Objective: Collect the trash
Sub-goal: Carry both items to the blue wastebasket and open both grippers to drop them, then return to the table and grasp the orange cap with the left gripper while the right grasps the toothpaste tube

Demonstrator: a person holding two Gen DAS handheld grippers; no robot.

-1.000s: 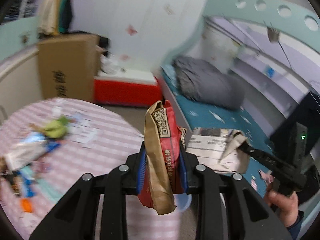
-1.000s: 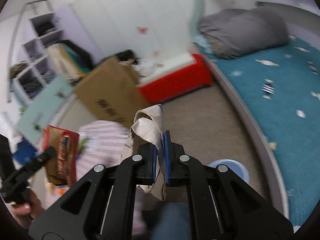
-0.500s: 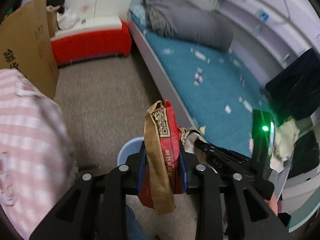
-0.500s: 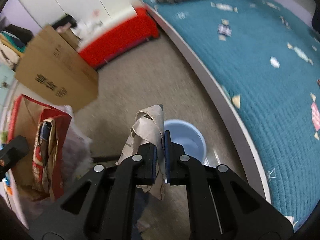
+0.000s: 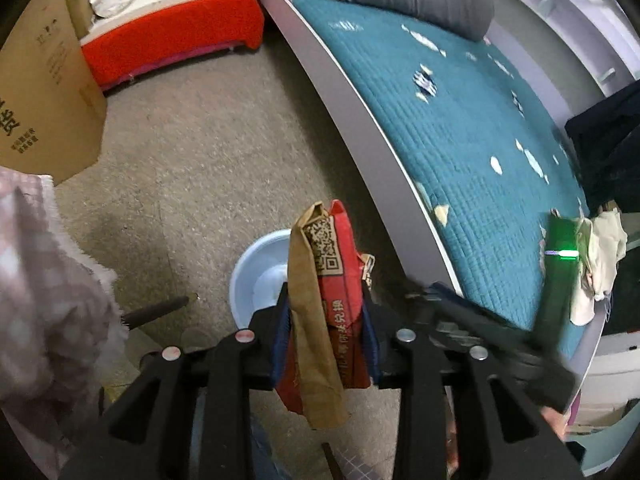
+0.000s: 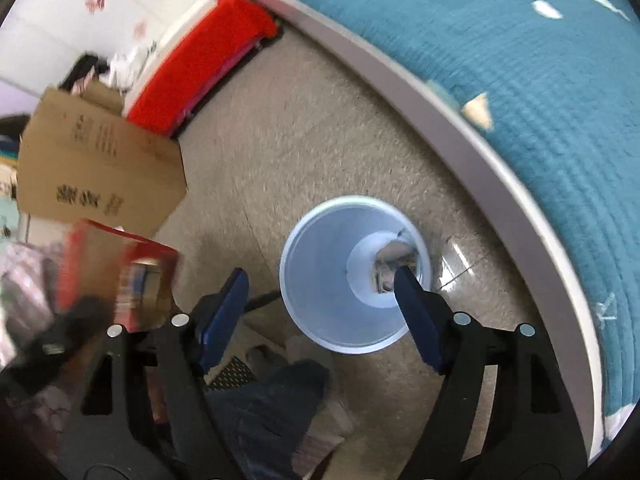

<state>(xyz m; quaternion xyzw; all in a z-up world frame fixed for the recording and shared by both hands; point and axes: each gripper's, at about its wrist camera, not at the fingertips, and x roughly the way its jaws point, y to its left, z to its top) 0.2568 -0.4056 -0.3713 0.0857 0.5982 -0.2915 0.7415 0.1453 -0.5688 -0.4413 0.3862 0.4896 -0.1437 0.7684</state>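
My left gripper [image 5: 325, 332] is shut on a red and brown paper bag [image 5: 324, 296], held upright above the floor. Behind it stands a light blue bin [image 5: 256, 280]. In the right wrist view my right gripper [image 6: 320, 280] is open and empty, right above the blue bin [image 6: 320, 276]. A crumpled grey paper [image 6: 390, 262] lies at the bottom of the bin. The red bag [image 6: 132, 276] in the left gripper shows blurred at the left. The right gripper [image 5: 472, 320] also shows blurred at the right of the left wrist view.
A bed with a teal quilt [image 5: 460, 92] and a grey rim [image 6: 460, 128] curves along the right. A cardboard box [image 5: 36, 80], a red bench [image 5: 172, 40] and a pink checked tablecloth [image 5: 36, 280] stand at the left. My leg [image 6: 264, 412] is below the bin.
My right gripper has opened over the bin and the crumpled paper has dropped into it. Both grippers have swung from the table down toward the floor. The left still holds the bag.
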